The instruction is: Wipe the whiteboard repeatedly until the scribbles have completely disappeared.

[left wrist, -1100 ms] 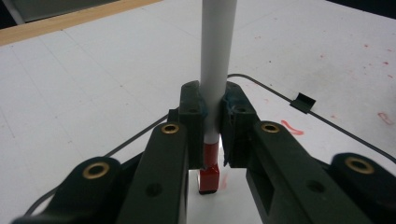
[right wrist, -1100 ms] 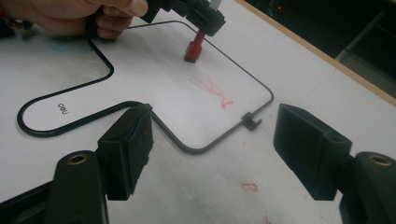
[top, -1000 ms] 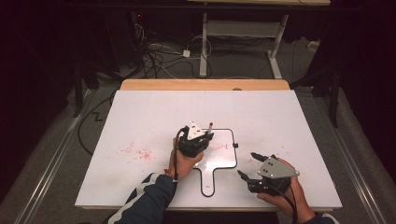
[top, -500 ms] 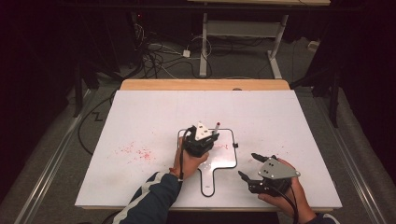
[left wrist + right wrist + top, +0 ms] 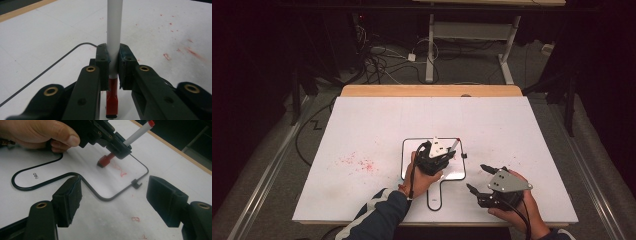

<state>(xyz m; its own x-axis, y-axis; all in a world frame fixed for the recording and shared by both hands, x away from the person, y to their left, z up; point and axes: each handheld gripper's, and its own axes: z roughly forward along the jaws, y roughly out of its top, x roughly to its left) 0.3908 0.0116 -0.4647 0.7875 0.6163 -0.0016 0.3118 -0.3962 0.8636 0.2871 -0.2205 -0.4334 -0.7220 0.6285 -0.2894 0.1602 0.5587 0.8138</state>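
White worktop, red specks on its left part. Near front edge, centre: small whiteboard, black-rimmed w/ handle toward the person. Left gripper over the board, jaws clamped on a white marker, red tip down on the board surface beside a red scribble. Right gripper sits on the worktop just right of the board's handle, jaws wide apart, nothing btwn them.
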